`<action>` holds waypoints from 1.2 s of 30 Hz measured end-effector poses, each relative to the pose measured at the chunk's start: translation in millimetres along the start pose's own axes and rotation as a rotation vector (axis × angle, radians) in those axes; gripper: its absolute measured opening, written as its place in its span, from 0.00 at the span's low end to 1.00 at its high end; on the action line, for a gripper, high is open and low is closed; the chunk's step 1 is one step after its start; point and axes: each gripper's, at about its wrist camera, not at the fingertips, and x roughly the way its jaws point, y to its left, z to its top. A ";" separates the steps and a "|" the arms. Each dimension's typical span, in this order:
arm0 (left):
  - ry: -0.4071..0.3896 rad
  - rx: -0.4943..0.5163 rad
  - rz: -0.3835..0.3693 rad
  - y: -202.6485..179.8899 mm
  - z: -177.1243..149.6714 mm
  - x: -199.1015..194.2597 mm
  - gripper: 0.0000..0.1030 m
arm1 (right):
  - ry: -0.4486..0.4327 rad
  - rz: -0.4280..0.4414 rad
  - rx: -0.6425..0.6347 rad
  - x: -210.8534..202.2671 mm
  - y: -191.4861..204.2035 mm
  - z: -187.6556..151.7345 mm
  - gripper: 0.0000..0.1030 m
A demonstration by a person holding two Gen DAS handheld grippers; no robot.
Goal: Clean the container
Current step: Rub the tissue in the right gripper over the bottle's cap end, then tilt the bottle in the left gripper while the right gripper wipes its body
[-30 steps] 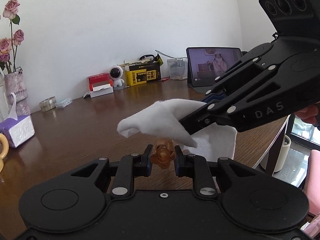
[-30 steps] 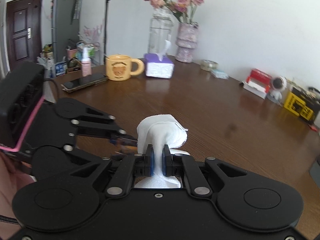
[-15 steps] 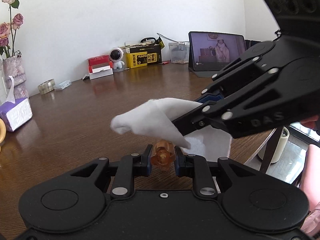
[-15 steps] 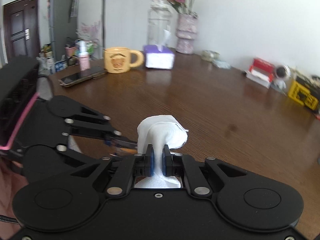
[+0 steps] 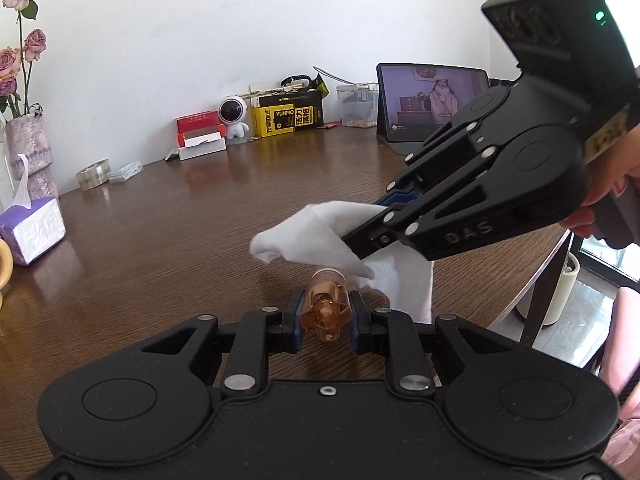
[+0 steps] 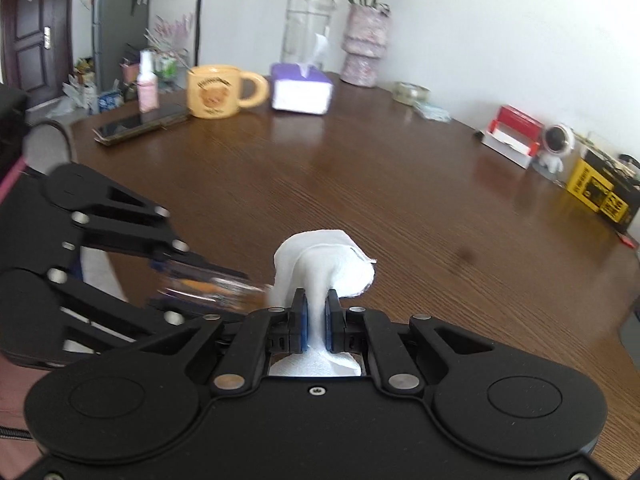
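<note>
The bottle (image 5: pixel 326 307), a small amber see-through container, was half hidden between the pads of the left tool (image 5: pixel 325 320), so only its near end and rounded far end showed; in the right wrist view it was a blurred streak (image 6: pixel 212 286) and its shape could not be read. The left tool was clamped on the bottle, holding it level above the counter (image 5: pixel 180 240) and pointing away from the camera. The right tool (image 6: pixel 316 320) was clamped on a white cloth (image 6: pixel 324 260), whose lower part was cut off behind the tool body. From the left wrist, the right tool (image 5: pixel 360 242) reached in from the bottle's right, slanting down toward it, with the cloth (image 5: pixel 316 236) bunched just above the bottle's far end; whether cloth and bottle touched could not be told. A hand (image 5: pixel 608 184) gripped the right tool's handle at the frame edge, mostly cut off. Well beyond the bottle, along the wall, stood a tablet (image 5: pixel 432 104), a yellow box (image 5: pixel 280 120) and a tissue box (image 5: pixel 34 230).
</note>
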 end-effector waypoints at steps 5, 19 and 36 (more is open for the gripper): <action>0.005 0.003 0.006 0.0 0.8 0.7 0.20 | -0.014 0.047 -0.007 -7.7 10.5 0.9 0.08; 0.017 0.077 -0.007 -4.1 3.0 2.1 0.20 | -0.005 0.145 -0.123 -32.0 24.7 19.0 0.08; 0.035 0.120 -0.022 8.9 0.0 4.3 0.20 | 0.140 0.126 -0.455 -22.9 51.9 34.5 0.08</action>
